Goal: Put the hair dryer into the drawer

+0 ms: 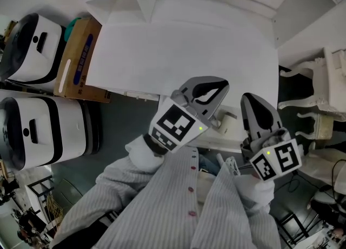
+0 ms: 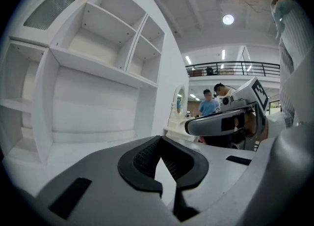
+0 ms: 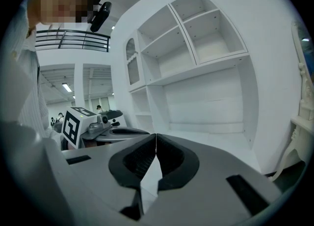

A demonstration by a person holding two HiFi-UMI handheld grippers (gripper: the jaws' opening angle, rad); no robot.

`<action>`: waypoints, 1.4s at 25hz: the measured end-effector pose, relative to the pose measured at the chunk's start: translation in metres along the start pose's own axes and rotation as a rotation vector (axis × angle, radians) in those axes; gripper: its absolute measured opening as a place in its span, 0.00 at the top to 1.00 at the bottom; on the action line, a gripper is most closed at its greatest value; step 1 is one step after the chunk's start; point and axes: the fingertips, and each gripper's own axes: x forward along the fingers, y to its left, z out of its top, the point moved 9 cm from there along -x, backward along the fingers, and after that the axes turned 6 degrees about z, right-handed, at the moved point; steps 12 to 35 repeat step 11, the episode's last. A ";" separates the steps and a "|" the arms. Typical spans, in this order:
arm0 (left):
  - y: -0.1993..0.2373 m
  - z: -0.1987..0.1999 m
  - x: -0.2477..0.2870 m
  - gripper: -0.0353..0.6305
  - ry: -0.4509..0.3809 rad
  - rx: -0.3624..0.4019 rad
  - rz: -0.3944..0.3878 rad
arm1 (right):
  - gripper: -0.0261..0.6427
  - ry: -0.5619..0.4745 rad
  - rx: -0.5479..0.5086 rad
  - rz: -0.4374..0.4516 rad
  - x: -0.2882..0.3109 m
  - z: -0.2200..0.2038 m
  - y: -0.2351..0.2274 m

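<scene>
your left gripper (image 2: 160,146) and right gripper (image 3: 156,140) both have fingers shut on nothing; no hair dryer shows ahead of them, so progress can't be judged

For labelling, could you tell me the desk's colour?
The desk is white; the head view shows it best.

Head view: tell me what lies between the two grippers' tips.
In the head view, only the white desk lies between the left gripper and the right gripper: bare top, then its front edge with a small pale fitting, maybe a handle.
</scene>
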 end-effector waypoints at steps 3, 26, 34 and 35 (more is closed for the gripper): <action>0.004 0.003 0.000 0.93 0.003 0.016 -0.026 | 0.94 0.004 -0.002 0.006 0.000 -0.002 0.002; 0.007 0.012 0.007 0.93 -0.014 0.041 -0.092 | 0.94 -0.005 -0.012 0.003 -0.003 0.000 0.002; 0.007 0.012 0.007 0.93 -0.014 0.041 -0.092 | 0.94 -0.005 -0.012 0.003 -0.003 0.000 0.002; 0.007 0.012 0.007 0.93 -0.014 0.041 -0.092 | 0.94 -0.005 -0.012 0.003 -0.003 0.000 0.002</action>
